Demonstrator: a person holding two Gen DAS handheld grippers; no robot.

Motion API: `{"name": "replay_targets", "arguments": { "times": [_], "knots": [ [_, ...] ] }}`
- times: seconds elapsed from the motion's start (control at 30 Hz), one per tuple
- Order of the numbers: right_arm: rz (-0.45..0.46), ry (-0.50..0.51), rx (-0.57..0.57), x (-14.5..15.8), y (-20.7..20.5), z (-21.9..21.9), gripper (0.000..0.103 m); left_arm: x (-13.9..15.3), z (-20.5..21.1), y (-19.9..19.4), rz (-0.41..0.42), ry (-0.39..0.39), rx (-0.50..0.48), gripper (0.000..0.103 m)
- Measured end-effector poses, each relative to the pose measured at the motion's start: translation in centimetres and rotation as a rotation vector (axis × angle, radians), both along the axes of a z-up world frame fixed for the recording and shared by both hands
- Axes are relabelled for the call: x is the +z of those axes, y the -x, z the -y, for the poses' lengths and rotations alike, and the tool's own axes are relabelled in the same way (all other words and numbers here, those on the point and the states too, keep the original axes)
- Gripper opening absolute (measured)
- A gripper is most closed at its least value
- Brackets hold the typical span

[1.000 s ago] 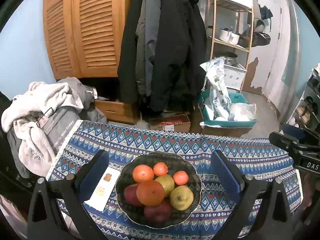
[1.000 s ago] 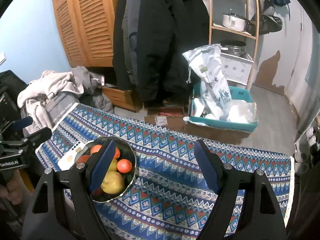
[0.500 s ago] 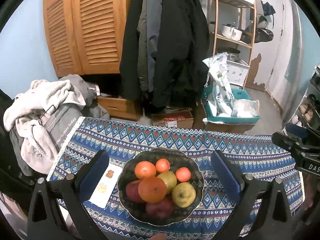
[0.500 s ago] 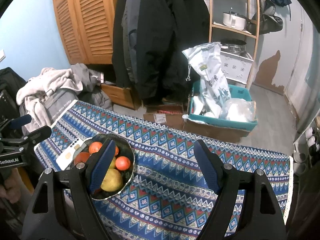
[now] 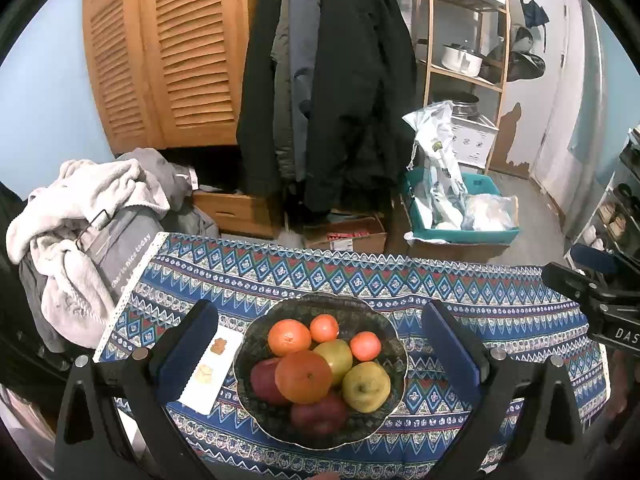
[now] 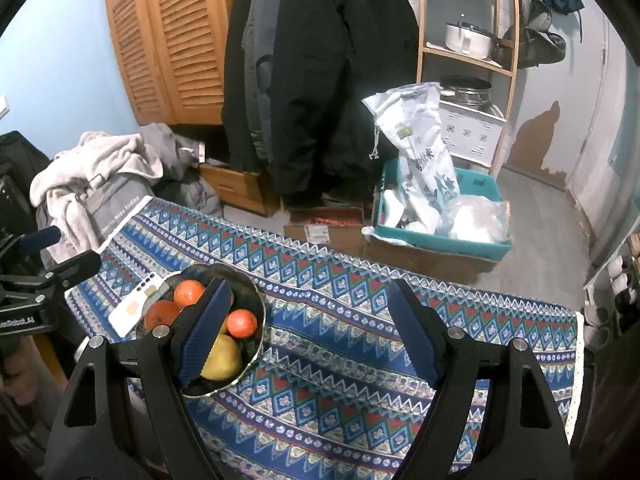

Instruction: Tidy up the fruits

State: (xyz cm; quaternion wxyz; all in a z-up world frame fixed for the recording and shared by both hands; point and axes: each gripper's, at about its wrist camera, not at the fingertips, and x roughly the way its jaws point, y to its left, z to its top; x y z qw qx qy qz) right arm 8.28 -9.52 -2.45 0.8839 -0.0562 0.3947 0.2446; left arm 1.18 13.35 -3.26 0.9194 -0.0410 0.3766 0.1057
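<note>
Dark scalloped bowl (image 5: pixel 394 344) sits on a blue patterned tablecloth (image 5: pixel 500 300), toward the table's left end. In it, piled and touching: a large orange (image 5: pixel 304 377) at the front centre, a second orange (image 5: pixel 289 337) behind it, two small tangerines (image 5: pixel 324 328) and (image 5: pixel 365 346) toward the back and right, a greenish apple (image 5: pixel 335 356) in the middle, a yellow pear-like fruit (image 5: pixel 366 386) on the right, two dark red apples (image 5: pixel 264 382) and (image 5: pixel 319 416) on the left and at the front. Left gripper (image 5: pixel 320 344) hangs above the bowl, jaws wide, holding nothing; the bowl sits between its blue pads as seen from the left wrist camera. Right gripper (image 6: pixel 310 332) hovers over bare cloth to the right of the bowl, jaws wide as well, nothing held; its left pad overlaps the bowl in the right wrist view. A white phone (image 5: pixel 210 372) lies flat just beside the bowl's left edge. Beyond the table: dark coats (image 5: pixel 340 80) hanging, a louvred wooden cabinet (image 5: pixel 168 52), a heap of clothes (image 5: pixel 80 216), a teal crate (image 5: pixel 460 234) with bags.
</note>
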Motion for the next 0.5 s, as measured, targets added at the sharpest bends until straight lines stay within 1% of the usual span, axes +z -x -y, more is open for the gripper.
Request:
{"name": "replay_targets", "arguments": {
  "times": [0.17, 0.5],
  "knots": [
    [0.001, 0.002, 0.000, -0.09, -0.06, 0.09, 0.080, 0.03, 0.20, 0.06, 0.001, -0.008, -0.005, 0.103],
    [-0.001, 0.008, 0.003, -0.30, -0.12, 0.47, 0.080, -0.07, 0.16, 0.10, -0.009, 0.005, -0.007, 0.103]
  ]
}}
